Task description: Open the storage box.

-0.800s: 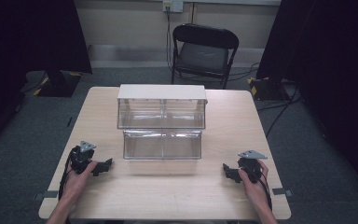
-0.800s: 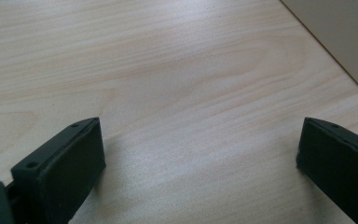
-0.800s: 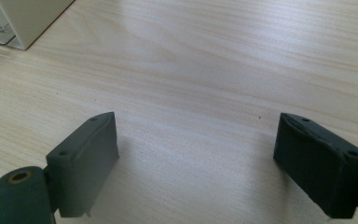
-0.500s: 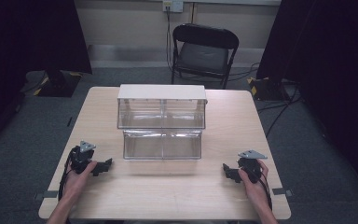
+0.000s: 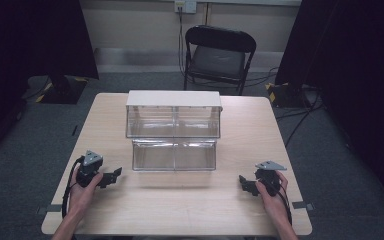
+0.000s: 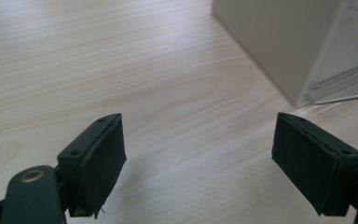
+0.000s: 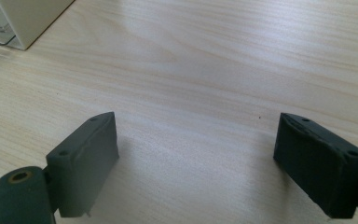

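Observation:
A two-tier clear plastic drawer unit (image 5: pixel 173 131) with a white top stands at the middle of the wooden table (image 5: pixel 180 205). My left gripper (image 5: pixel 111 177) rests on the table to the front left of the unit, held by a hand, jaws wide open and empty. In the left gripper view the left gripper (image 6: pixel 198 158) faces bare wood, with the unit's white corner (image 6: pixel 279 46) at upper right. My right gripper (image 5: pixel 244 183) rests at the front right, open and empty. In the right gripper view the right gripper (image 7: pixel 196 158) has the unit's corner (image 7: pixel 23 18) at upper left.
A black folding chair (image 5: pixel 219 55) stands behind the table's far edge. Cables (image 5: pixel 300 120) trail on the grey floor at the right. Dark curtains hang at both sides. Bare wood stretches between the two grippers at the front.

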`<state>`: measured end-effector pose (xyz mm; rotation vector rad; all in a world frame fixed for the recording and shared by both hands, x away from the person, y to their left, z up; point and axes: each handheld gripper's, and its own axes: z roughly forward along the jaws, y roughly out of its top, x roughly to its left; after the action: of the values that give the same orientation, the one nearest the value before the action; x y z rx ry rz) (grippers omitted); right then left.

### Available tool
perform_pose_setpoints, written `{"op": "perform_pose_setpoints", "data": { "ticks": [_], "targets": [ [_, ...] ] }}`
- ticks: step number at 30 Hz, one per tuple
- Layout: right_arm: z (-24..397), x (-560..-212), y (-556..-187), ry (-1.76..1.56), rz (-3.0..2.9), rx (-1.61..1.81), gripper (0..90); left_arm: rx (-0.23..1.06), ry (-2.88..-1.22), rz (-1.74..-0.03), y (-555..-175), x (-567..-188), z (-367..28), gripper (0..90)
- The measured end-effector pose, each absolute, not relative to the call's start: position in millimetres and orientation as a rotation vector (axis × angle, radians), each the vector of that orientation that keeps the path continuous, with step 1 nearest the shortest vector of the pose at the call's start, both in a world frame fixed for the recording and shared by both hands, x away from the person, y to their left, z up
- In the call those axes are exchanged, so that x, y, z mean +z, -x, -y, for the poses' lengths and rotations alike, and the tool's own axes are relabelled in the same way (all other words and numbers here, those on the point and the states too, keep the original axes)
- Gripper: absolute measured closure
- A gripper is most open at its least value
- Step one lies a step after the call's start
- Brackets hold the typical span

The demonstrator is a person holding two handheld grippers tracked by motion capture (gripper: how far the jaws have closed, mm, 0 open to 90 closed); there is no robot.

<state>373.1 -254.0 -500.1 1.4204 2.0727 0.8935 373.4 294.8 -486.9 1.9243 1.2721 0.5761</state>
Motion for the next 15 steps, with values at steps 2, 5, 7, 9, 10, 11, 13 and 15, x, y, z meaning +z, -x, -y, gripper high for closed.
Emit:
{"op": "perform_pose_setpoints", "data": {
  "ticks": [2,5,7,9,10,11,13,15],
  "targets": [
    [254.0,-500.1,-373.2,-1.421,-2.072,0.894,13.1,0.57,-1.927,-1.228,-370.9,-483.5,-290.1,16.3],
    [254.0,-500.1,-373.2,-1.422,-2.072,0.894,13.0,0.564,-1.94,-1.165,-368.2,-479.7,-282.3,15.8],
    [254.0,-500.1,-373.2,-1.421,-2.072,0.894,13.0,0.551,-1.945,-1.141,-367.0,-478.5,-277.9,15.8],
    [254.0,-500.1,-373.2,-1.421,-2.072,0.894,13.1,0.538,-1.944,-1.116,-365.0,-477.1,-272.3,15.8],
    [254.0,-500.1,-373.2,-1.421,-2.072,0.894,13.1,0.538,-1.944,-1.116,-365.0,-477.1,-272.3,15.8],
    [254.0,-500.1,-373.2,-1.421,-2.072,0.894,13.0,0.532,-1.949,-1.104,-364.4,-476.3,-270.6,15.8],
    [254.0,-500.1,-373.2,-1.421,-2.072,0.894,13.0,0.516,-1.951,-1.084,-363.5,-476.4,-267.3,15.9],
    [254.0,-500.1,-373.2,-1.422,-2.072,0.894,13.0,0.51,-1.968,-1.063,-361.9,-476.2,-263.5,16.1]
  ]
}}
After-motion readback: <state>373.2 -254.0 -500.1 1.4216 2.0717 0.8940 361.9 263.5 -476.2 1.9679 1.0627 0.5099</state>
